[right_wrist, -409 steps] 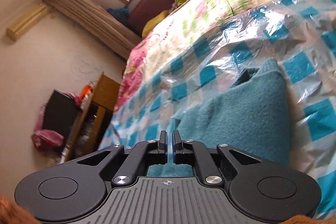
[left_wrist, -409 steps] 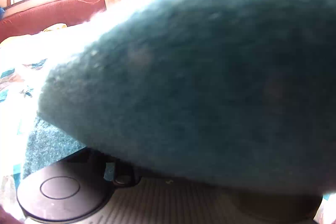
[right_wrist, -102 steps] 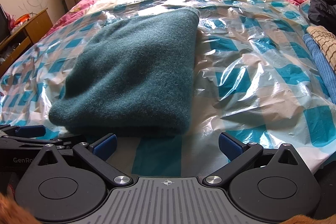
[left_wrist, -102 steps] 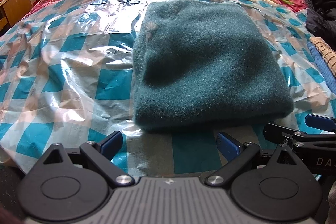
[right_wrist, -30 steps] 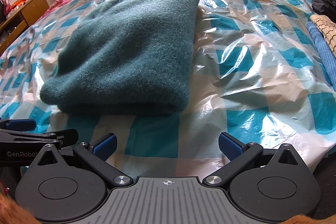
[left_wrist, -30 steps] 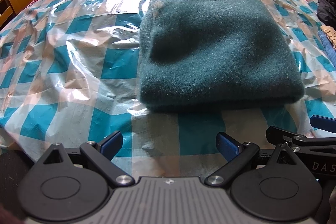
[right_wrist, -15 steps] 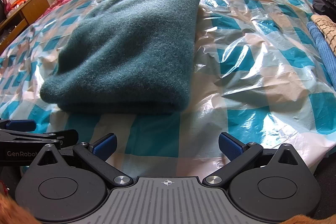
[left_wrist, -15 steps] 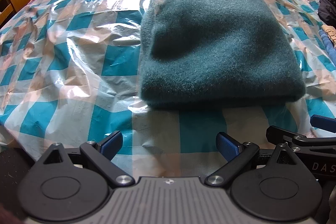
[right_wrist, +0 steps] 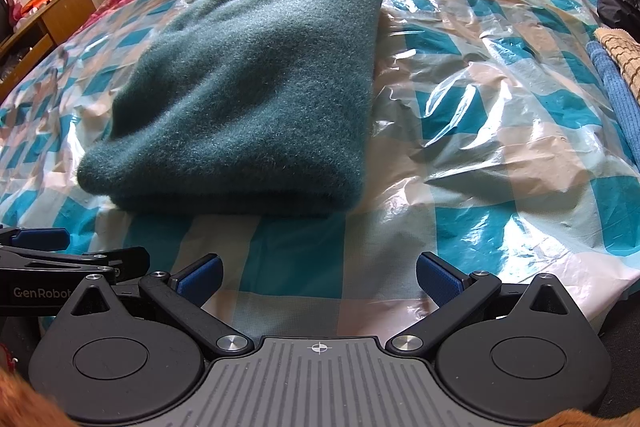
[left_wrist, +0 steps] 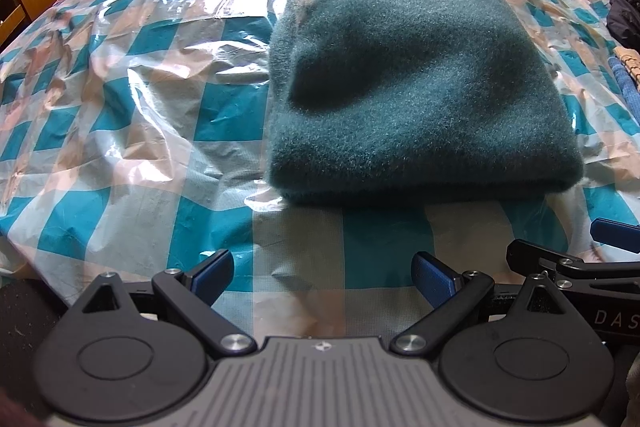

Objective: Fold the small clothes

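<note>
L gripper (left_wrist: 322, 273) spread wide, empty | R gripper (right_wrist: 318, 273) same | my green sweater (left_wrist: 416, 83) folded (lying far of both) on checked sheet (left_wrist: 132, 131)

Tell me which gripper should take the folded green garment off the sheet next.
Probably the left gripper. In its view the folded green garment lies nearly straight ahead of the open jaws, while from the right gripper it sits off to the left. Both are open, empty and short of the near folded edge.
</note>
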Action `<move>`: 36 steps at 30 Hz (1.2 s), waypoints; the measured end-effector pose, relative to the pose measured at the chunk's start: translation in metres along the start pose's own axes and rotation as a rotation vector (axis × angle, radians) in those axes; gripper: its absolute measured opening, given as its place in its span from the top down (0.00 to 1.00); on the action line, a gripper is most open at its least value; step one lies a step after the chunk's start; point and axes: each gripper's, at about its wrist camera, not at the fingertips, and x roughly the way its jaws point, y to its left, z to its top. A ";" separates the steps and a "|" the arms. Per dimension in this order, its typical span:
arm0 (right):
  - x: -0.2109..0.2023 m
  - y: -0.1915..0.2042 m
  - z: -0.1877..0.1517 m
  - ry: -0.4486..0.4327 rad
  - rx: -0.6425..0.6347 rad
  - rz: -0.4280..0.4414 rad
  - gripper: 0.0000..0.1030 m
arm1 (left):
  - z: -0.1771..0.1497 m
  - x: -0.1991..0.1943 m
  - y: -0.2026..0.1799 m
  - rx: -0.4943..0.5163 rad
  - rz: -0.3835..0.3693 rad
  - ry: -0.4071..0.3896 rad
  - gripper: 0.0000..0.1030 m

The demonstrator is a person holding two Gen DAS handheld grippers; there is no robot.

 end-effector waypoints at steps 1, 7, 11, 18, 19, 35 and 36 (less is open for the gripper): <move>0.000 0.000 0.000 0.000 0.000 0.000 0.00 | 0.000 0.000 0.000 0.000 0.000 0.000 0.03; 0.000 0.000 0.000 0.002 -0.002 0.002 0.00 | 0.000 0.000 0.000 0.000 0.001 0.001 0.03; 0.000 0.001 -0.001 0.004 -0.011 0.005 0.00 | -0.002 0.001 0.001 -0.002 0.004 0.003 0.03; 0.001 0.000 -0.001 0.006 -0.014 0.007 0.00 | -0.003 0.000 0.000 -0.004 0.008 0.003 0.03; 0.001 0.000 0.000 0.007 -0.014 0.007 0.00 | -0.003 0.000 0.000 -0.005 0.008 0.003 0.03; 0.000 0.001 0.000 0.006 -0.017 0.007 0.00 | -0.003 0.000 0.000 -0.004 0.011 0.003 0.03; 0.000 0.001 0.000 0.006 -0.018 0.007 0.00 | -0.004 0.000 0.001 -0.004 0.012 0.003 0.03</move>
